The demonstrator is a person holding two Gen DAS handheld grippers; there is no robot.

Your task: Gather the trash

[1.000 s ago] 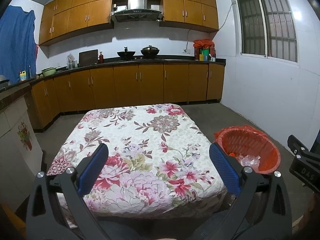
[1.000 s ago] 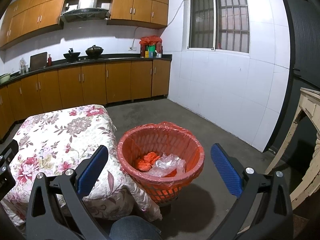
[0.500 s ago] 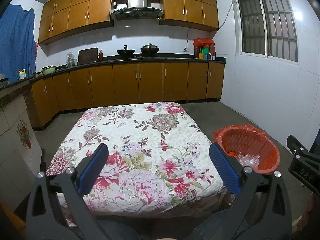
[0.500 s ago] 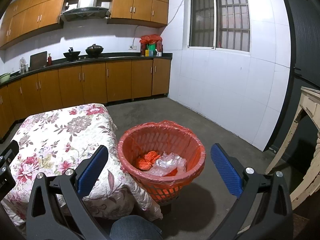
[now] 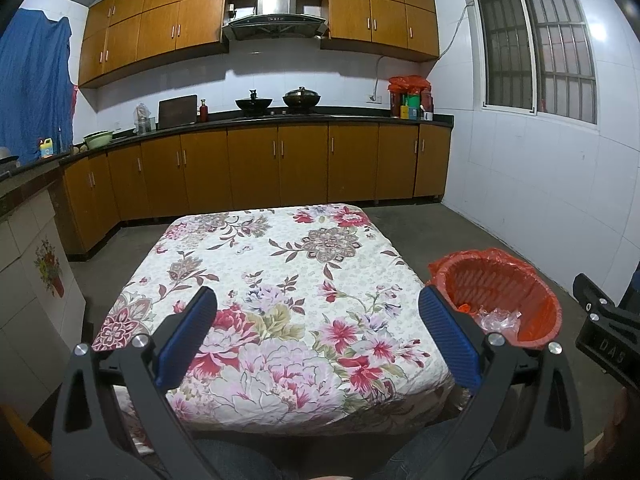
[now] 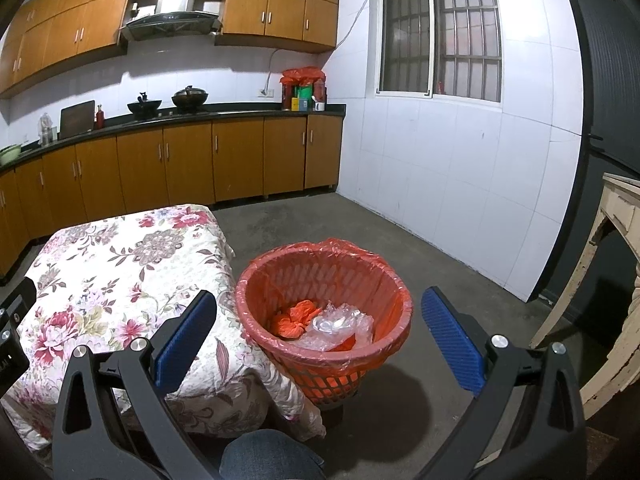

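An orange basket bin (image 6: 394, 292) with an orange liner stands on the floor right of the table; it also shows in the left wrist view as the bin (image 5: 538, 300). Inside lie a crumpled orange wrapper (image 6: 298, 316) and clear plastic trash (image 6: 340, 326). My left gripper (image 5: 318, 312) hangs open over the near edge of the floral tablecloth (image 5: 280, 280), nothing between its blue pads. My right gripper (image 6: 320, 316) is open too, held above and short of the bin, empty. No loose trash shows on the cloth.
Kitchen cabinets (image 5: 280, 168) and a counter with pots run along the back wall. A cream wooden furniture piece (image 6: 616, 240) stands at the right. Bare concrete floor (image 6: 460, 280) lies beyond the bin. A person's knee (image 6: 272, 456) is below the grippers.
Both grippers have drawn back and up slightly, so the table and bin sit a little farther off. Both stay open and empty.
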